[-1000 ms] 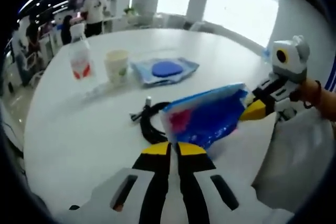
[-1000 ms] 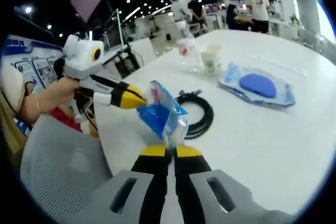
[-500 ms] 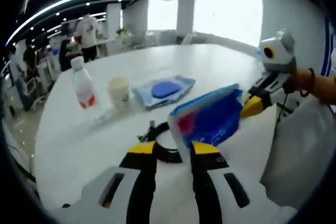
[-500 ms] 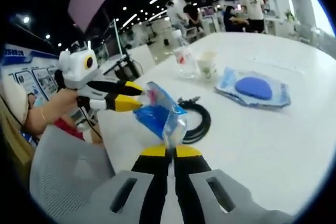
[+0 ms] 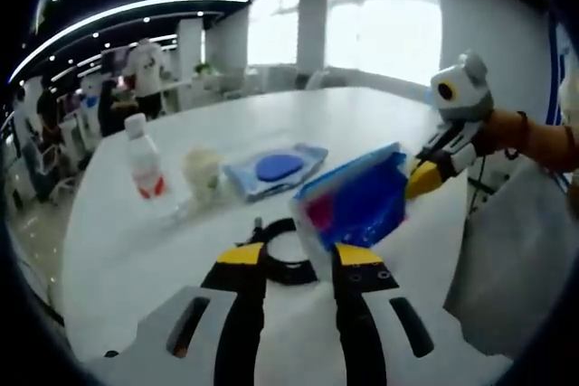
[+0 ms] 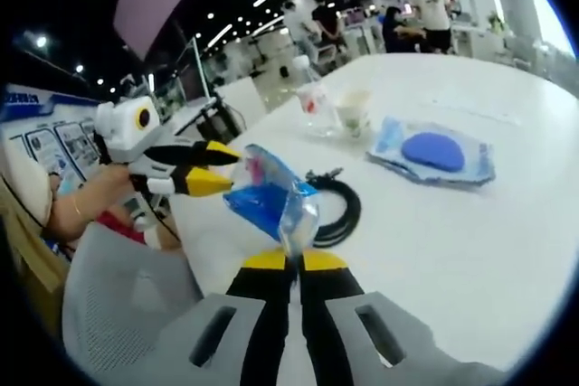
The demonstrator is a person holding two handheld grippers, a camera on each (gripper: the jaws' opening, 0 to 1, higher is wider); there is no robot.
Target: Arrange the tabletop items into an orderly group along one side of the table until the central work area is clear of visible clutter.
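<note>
A blue plastic bag (image 6: 270, 196) with a pink patch hangs above the white table (image 6: 470, 250), and my right gripper (image 6: 289, 259) is shut on its lower edge. In the left gripper view the same bag (image 5: 357, 205) stands just ahead of my left gripper (image 5: 298, 255), whose jaws are open with the bag's corner between them. My right gripper (image 5: 418, 180) comes in from the right, pinching the bag's far corner. From the right gripper view, my left gripper (image 6: 222, 167) is open at the bag's left edge.
A black coiled cable (image 6: 339, 210) lies under the bag. Farther along the table stand a clear bottle (image 6: 312, 97), a paper cup (image 6: 353, 110) and a flat blue pack (image 6: 432, 153). A grey chair (image 6: 118, 305) is at the table's edge. People stand in the background.
My left gripper's jaws have opened and let go of the bag's edge. My right gripper has kept its hold on the bag.
</note>
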